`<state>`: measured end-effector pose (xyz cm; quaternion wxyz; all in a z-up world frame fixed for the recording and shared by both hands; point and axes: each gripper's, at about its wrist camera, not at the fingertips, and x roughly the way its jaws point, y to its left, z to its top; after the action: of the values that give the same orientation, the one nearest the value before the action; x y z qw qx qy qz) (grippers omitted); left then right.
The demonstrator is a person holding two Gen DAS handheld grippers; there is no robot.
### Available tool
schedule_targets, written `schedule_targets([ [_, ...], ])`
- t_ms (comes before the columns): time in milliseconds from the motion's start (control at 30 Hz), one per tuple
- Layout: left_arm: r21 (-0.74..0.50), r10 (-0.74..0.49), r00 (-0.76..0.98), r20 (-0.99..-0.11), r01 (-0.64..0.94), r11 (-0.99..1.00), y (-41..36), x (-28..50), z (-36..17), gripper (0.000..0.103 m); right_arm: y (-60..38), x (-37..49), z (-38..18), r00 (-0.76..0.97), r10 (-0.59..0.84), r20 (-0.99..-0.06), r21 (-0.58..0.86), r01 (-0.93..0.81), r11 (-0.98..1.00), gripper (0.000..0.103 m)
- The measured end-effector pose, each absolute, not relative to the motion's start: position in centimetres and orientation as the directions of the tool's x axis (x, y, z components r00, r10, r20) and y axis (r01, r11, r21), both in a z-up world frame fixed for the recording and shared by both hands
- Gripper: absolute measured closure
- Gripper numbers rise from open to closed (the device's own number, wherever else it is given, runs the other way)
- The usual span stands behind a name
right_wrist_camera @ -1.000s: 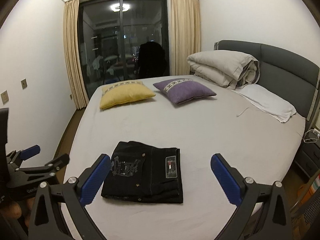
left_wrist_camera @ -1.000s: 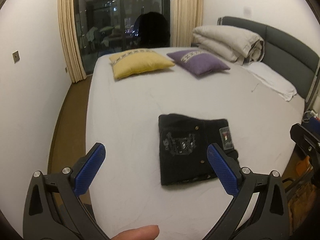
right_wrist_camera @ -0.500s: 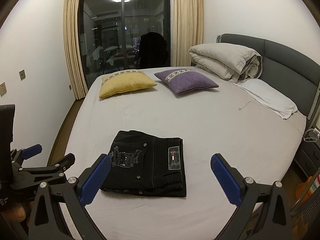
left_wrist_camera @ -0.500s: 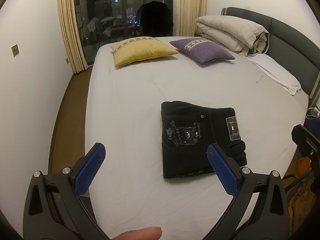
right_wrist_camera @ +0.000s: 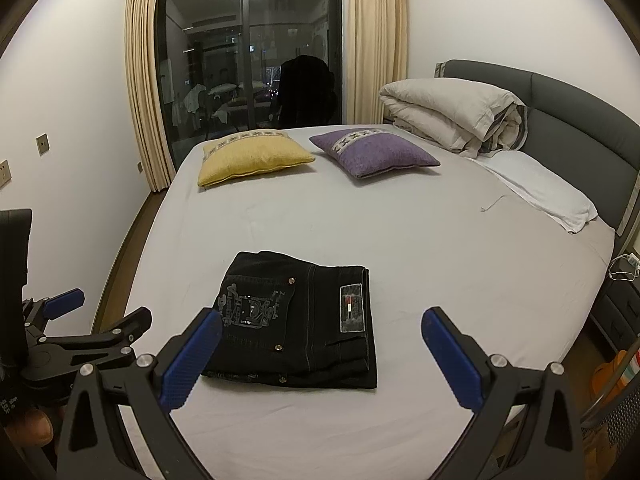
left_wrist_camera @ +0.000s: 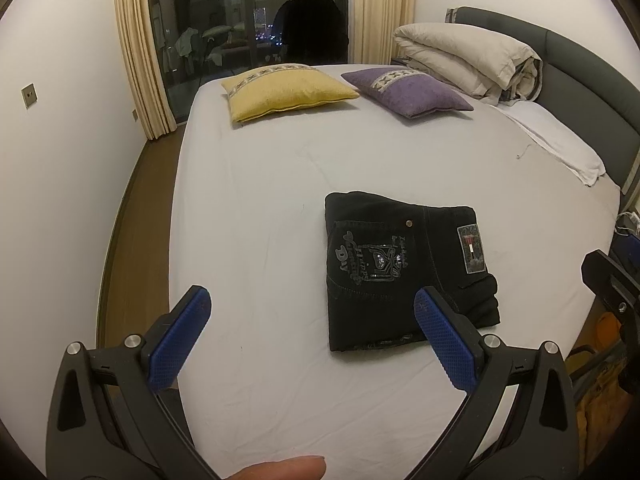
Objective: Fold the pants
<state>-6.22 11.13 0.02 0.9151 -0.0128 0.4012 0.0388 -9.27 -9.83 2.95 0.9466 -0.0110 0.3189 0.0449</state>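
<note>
Black pants (left_wrist_camera: 404, 268) lie folded into a compact rectangle on the white bed (left_wrist_camera: 260, 208), with a printed back pocket and a small label facing up. In the right wrist view the same pants (right_wrist_camera: 296, 324) rest near the bed's front edge. My left gripper (left_wrist_camera: 312, 312) hangs open above the sheet, its right blue pad over the bundle's near edge and nothing between the fingers. My right gripper (right_wrist_camera: 322, 330) is open too, held back from the pants and empty. The left gripper (right_wrist_camera: 88, 320) also shows at the far left of the right wrist view.
A yellow cushion (right_wrist_camera: 252, 156) and a purple cushion (right_wrist_camera: 372, 152) lie at the far side of the bed. A folded duvet (right_wrist_camera: 452, 116) and a white pillow (right_wrist_camera: 540, 188) sit by the grey headboard (right_wrist_camera: 576, 120). A thumb tip (left_wrist_camera: 276, 468) shows at the bottom edge.
Both grippers have tilted and drawn back a little, so the pants sit slightly higher in each view. The pants have not moved, and both grippers stay open.
</note>
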Motion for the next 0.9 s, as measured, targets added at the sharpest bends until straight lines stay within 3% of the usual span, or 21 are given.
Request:
schedule_targets([
  [900, 0.009, 0.061, 0.669, -0.741, -0.082, 0.997, 10.87, -6.02, -0.52, 0.000, -9.75, -9.17, 2.22, 0.782, 0.074, -0.619, 0.006, -0.089, 0.996, 0.000],
])
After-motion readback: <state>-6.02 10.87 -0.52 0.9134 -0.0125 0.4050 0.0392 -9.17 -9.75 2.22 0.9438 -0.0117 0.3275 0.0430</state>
